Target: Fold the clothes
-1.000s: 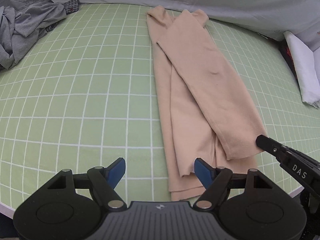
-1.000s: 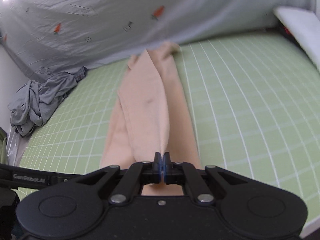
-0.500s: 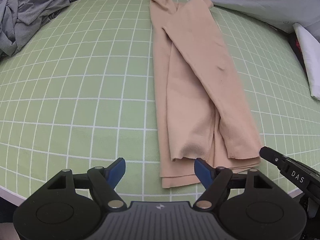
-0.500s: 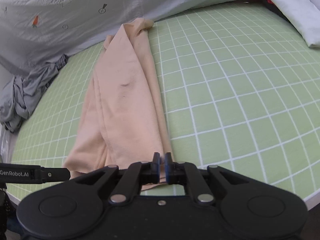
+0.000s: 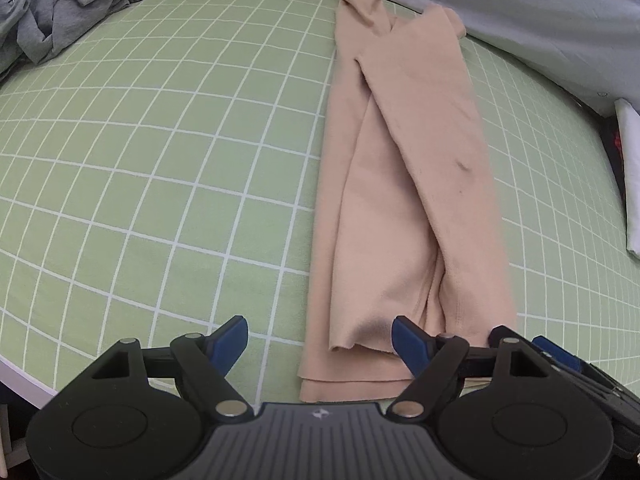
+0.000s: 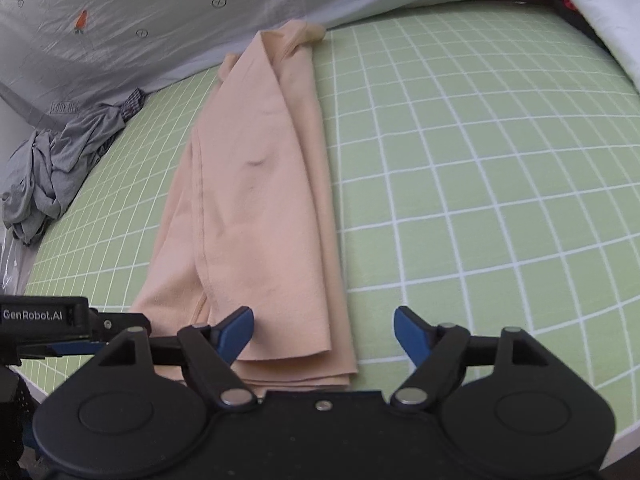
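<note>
On the green checked bed sheet [image 6: 480, 184], the peach garment [image 6: 256, 200] lies folded into a long strip. The right gripper [image 6: 324, 330] is opening over its near hem, nothing pinched; the left gripper [image 5: 320, 340] is opening too, empty. Next, likely — regrasp the hem and fold crosswise.

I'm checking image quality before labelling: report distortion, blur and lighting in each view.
Left wrist view: strong fisheye bends the green checked sheet lines; dark vignette corners; peach garment slightly soft; lighting even. Right wrist view: same barrel curve; garment edges slightly smeared; printing on the grey cover still legible; soft shadows, no glare.
</note>
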Motion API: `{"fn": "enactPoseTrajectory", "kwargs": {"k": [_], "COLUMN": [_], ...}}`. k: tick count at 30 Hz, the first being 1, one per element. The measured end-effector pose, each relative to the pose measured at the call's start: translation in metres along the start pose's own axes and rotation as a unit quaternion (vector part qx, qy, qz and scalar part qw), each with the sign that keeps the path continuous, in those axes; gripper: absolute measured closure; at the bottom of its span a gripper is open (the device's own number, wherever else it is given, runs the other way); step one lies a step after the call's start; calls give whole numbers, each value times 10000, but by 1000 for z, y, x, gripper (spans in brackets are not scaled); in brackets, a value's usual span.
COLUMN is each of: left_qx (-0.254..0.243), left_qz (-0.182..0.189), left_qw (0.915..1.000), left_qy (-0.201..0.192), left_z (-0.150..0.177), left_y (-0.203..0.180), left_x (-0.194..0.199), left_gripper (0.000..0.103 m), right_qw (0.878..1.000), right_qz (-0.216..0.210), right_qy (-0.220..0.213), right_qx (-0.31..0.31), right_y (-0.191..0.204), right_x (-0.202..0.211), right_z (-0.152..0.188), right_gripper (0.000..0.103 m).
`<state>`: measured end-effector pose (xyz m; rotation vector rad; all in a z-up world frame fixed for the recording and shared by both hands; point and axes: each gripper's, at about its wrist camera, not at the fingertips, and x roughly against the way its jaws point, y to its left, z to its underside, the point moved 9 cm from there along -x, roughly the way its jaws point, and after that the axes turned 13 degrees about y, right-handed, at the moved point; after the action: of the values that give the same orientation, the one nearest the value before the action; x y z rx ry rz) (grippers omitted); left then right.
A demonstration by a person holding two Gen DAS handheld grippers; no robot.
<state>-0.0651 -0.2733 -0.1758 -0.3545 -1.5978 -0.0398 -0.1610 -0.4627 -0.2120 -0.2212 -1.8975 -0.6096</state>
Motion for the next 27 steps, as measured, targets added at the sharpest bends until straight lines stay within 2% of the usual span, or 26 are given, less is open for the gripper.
{"fn": "enactPoseTrajectory", "kwargs": {"k": [4, 9, 10, 11, 12, 13, 14, 15, 16, 17, 18, 23, 27], "left_qx": [-140, -354, -457, -597, -722, -846, -926, -939, -927, -943, -987, -875, -680], "left_qz": [41, 77, 56, 29, 31, 34, 103, 207, 281, 362, 450, 964, 1247], "left_qw": [9999, 9993, 9989, 9982, 9973, 9964, 9956, 9954, 9953, 9949, 9941, 9911, 9898], "left_qy": [65, -43, -82, -100, -105, -109, -84, -35, 8, 49, 88, 267, 126], "left_z": [2, 9, 10, 11, 12, 13, 13, 13, 14, 16, 19, 43, 56], "left_y": [-4, -9, -12, -15, -17, -20, -22, -23, -25, -26, -28, -23, -29], "left_x": [-11, -16, -15, -14, -13, -13, -12, -12, -11, -11, -9, 20, 58], "left_gripper": [23, 28, 30, 39, 47, 51, 64, 76, 78, 85, 93, 95, 96], "right_qw": [9998, 9969, 9968, 9966, 9963, 9962, 9963, 9964, 9964, 9963, 9963, 9974, 9943], "right_qz": [105, 403, 389, 374, 359, 336, 249, 180, 152, 125, 84, -391, -531], "right_qy": [-32, -139, -154, -170, -185, -196, -170, -138, -117, -104, -76, -130, -369], "right_qx": [137, 654, 687, 720, 753, 785, 804, 814, 822, 847, 851, 597, 850], "right_y": [9, 24, 25, 27, 29, 30, 32, 33, 33, 34, 34, 41, 51], "right_x": [-13, -20, -20, -19, -19, -18, -18, -18, -18, -17, -15, 16, 49], "right_z": [-1, -1, 0, 0, 0, 0, 1, 2, 2, 3, 5, 25, 28], "right_gripper": [20, 20, 26, 40, 46, 60, 72, 75, 79, 84, 85, 87, 88]}}
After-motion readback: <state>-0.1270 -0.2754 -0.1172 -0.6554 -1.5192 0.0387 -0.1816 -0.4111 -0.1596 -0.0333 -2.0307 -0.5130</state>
